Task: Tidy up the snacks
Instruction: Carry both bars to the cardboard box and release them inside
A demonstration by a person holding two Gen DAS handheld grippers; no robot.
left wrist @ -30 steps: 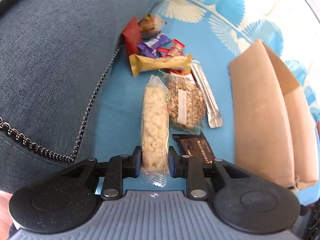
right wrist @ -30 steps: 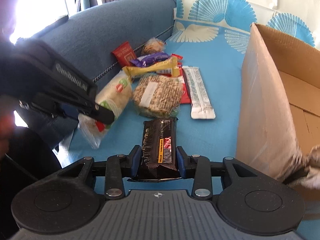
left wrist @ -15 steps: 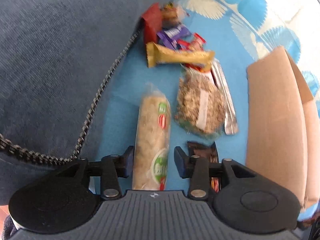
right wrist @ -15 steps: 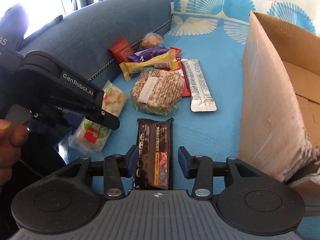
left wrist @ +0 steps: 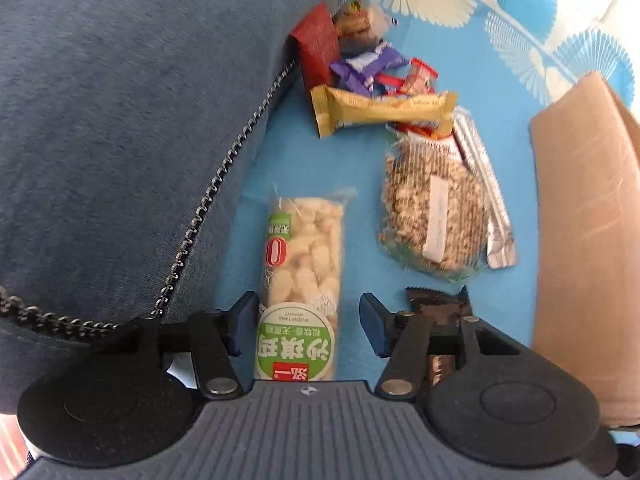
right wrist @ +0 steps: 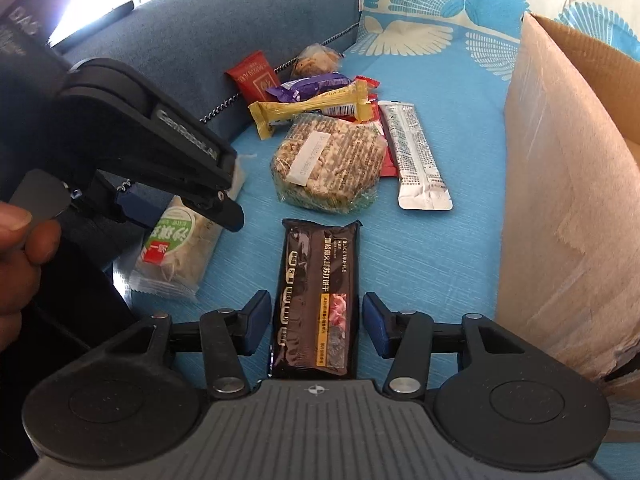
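Snacks are mid-sort on the sofa cushion (right wrist: 432, 264): left tool (left wrist: 306, 324) has just spread off the rice bar (left wrist: 302, 276), right tool (right wrist: 314, 326) sits loose around the dark bar (right wrist: 316, 300). Guessing both need re-pinching, then go to the box (right wrist: 560, 200) alongside.

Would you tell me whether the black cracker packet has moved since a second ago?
Yes. The black cracker packet now lies flat on the blue cover, its far end nearer the seed cracker bag.

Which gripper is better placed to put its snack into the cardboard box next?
Probably the right gripper: its open jaws straddle the dark biscuit pack beside the cardboard box. The left gripper, just opening, straddles the rice bar farther away.
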